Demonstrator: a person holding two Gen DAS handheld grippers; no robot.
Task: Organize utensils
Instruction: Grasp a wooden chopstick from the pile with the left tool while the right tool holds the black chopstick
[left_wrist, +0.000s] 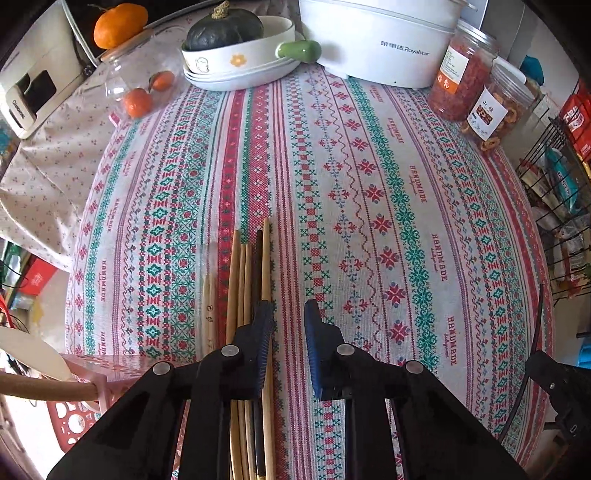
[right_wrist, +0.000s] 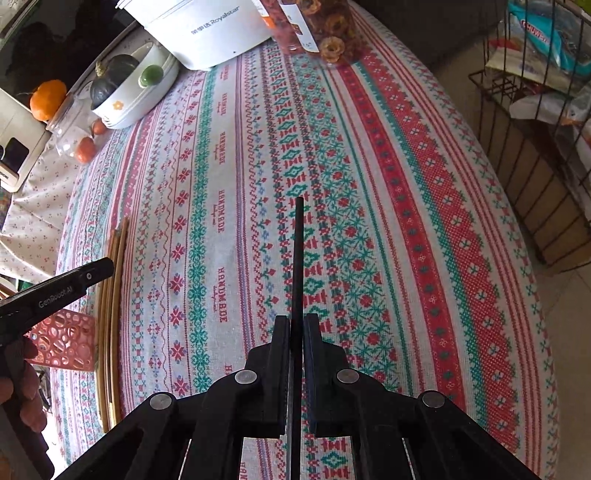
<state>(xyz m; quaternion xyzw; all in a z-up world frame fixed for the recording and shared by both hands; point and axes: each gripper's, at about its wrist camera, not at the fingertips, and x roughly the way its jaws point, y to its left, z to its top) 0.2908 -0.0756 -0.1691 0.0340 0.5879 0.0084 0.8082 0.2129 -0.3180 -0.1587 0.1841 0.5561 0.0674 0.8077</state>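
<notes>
Several wooden chopsticks (left_wrist: 243, 280) and one dark chopstick lie side by side on the patterned tablecloth (left_wrist: 369, 206). My left gripper (left_wrist: 289, 310) is open just above them, its left finger over the bundle. In the right wrist view the same bundle (right_wrist: 112, 295) lies at the left beside the left gripper's finger (right_wrist: 74, 280). My right gripper (right_wrist: 296, 321) is shut on a black chopstick (right_wrist: 298, 258) that points forward above the cloth.
A pink perforated basket (right_wrist: 66, 343) stands at the table's near left edge. A bowl stack with a squash (left_wrist: 236, 48), a white cooker (left_wrist: 384, 44), snack jars (left_wrist: 476, 85) and a glass jar with oranges (left_wrist: 140, 85) line the far edge. A wire rack (right_wrist: 535, 147) stands to the right.
</notes>
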